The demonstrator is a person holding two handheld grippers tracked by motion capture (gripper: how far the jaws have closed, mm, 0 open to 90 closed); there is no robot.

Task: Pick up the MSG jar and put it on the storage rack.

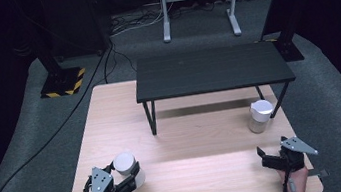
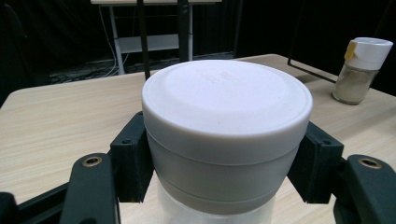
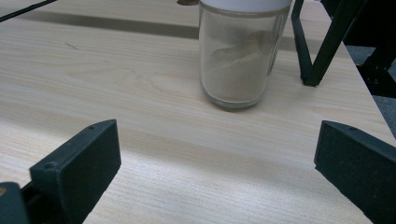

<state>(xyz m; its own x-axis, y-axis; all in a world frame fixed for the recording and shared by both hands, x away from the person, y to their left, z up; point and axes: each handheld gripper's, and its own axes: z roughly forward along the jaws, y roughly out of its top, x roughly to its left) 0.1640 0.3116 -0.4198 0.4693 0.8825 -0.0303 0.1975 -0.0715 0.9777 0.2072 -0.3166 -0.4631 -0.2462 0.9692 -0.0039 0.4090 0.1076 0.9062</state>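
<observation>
Jar (image 1: 127, 166) with a white lid is sitting at about seven o'clock on the desk (image 1: 189, 138), near the front left corner. In the left gripper view its lid (image 2: 227, 100) is looming large, with clear glass showing below. The left hand-held gripper (image 1: 130, 175) is clenching this jar just under the lid, one black pad pressing on each side. Whether the jar is resting on the wood or hanging just above it cannot be told.

Toward twelve o'clock a small black table (image 1: 210, 70) is standing on the desk, its thin legs reaching down to the wood.

At about three o'clock a second jar (image 1: 260, 116), glass with a white cap and pale powder inside, is standing upright just beside the black table's right front leg (image 3: 322, 51).

At five o'clock the right hand-held gripper (image 1: 267, 157) is hovering near the front right corner, released, its jaws standing wide apart with bare wood between them, pointing toward the powder jar and apart from it.
</observation>
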